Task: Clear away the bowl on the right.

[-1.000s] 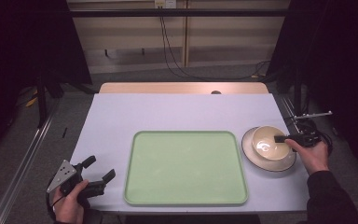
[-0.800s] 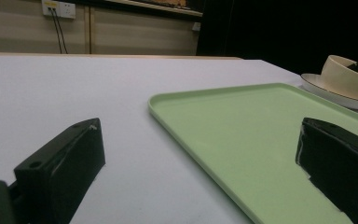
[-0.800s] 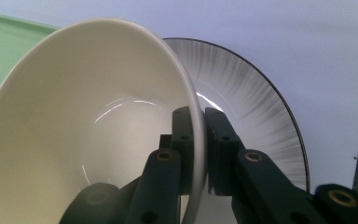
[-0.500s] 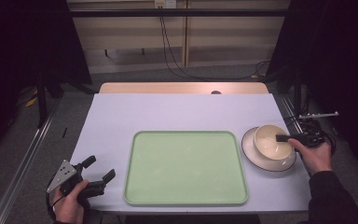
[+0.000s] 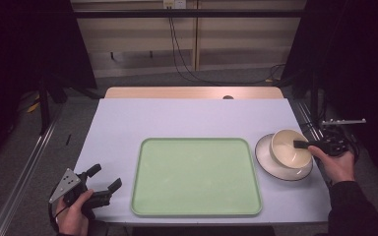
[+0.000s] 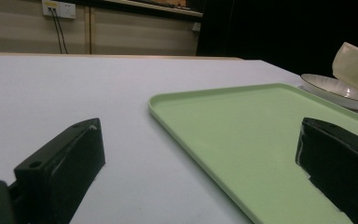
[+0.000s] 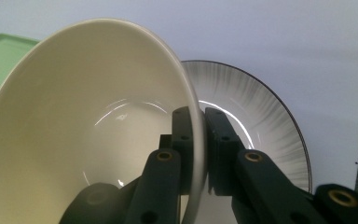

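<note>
A cream bowl (image 5: 288, 147) is tipped up above a white plate with a dark rim (image 5: 270, 162) at the table's right. My right gripper (image 5: 301, 144) is shut on the bowl's rim (image 7: 196, 116), one jaw inside the bowl and one outside. In the right gripper view the plate (image 7: 256, 112) lies behind and under the bowl (image 7: 74, 116). A pale green tray (image 5: 197, 174) lies in the middle of the table. My left gripper (image 5: 104, 178) rests open at the table's front left corner, with nothing between its jaws; the tray (image 6: 261, 135) and the bowl (image 6: 356, 58) lie ahead of it.
The table (image 5: 187, 118) has a pale lilac top with a wooden strip along its far edge. Cables hang down the wall behind. A dark metal stand (image 5: 342, 122) is just right of the table by the right hand.
The bowl has tipped and lifted a little off the plate in the right gripper. The left gripper has stayed where it was.
</note>
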